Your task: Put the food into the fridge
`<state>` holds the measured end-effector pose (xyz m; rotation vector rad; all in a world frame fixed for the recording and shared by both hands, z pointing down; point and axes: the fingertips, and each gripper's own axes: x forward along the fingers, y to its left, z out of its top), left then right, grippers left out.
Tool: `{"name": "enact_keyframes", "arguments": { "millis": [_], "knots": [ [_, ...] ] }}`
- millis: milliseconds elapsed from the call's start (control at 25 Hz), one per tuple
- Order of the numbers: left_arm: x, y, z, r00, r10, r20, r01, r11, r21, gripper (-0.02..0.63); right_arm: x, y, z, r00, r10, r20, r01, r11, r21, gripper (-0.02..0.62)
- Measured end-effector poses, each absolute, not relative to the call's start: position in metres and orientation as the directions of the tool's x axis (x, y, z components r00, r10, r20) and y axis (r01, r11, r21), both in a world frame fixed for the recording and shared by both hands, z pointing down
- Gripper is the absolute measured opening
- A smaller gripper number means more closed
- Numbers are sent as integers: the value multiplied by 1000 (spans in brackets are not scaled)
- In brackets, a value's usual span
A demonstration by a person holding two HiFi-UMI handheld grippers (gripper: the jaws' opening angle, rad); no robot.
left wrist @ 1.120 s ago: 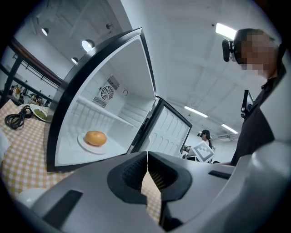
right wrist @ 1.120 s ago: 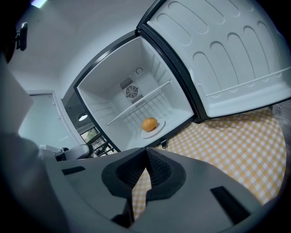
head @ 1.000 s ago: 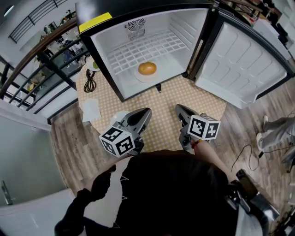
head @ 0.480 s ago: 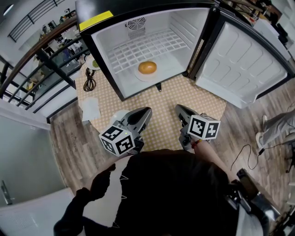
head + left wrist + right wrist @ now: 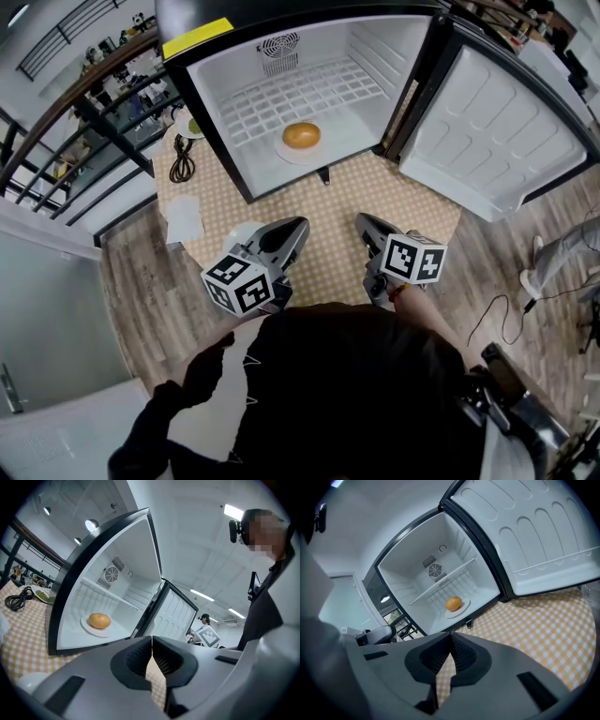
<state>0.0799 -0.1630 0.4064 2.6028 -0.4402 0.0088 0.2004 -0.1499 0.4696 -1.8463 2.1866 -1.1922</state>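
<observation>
Down close to the person, both grippers hang side by side above the worktop [image 5: 328, 230] and its yellow checked cloth. The left gripper [image 5: 152, 640] has its jaws pressed together with nothing between them, only cloth showing through the gap below the tips. The right gripper [image 5: 451, 639] is the same, jaws closed tight and empty. Neither one touches anything. Off to the left on the cloth lies a white sheet of paper [image 5: 185, 221], and beyond it a coiled black cable [image 5: 182, 162]. Straight ahead, the fridge [image 5: 211, 98] stands wide open on the worktop, its door [image 5: 497, 131] swung out to the right. And there is the food [image 5: 301, 136], round and golden-brown, sitting on a white plate [image 5: 284, 153] on the fridge floor, near the front edge. Above it runs the wire shelf [image 5: 300, 94], and at the very back a round fan vent [image 5: 276, 53].
</observation>
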Motion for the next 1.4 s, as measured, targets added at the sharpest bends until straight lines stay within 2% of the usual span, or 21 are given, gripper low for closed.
{"name": "enact_keyframes", "arguments": {
  "millis": [720,1000,1400],
  "knots": [
    [81,-166,410,941,-328,87,-328,-812,483,17,200,-154,475,-315,-840,442,-817,3,-576,15],
    [85,-166,410,942,-322,92,-325,-816,478,16,205,-157,468,-323,-866,382,-782,17,-623,17],
    [88,-166,408,945,-315,93,-320,-822,471,17,207,-155,465,-318,-874,368,-773,14,-634,17]
  ]
}}
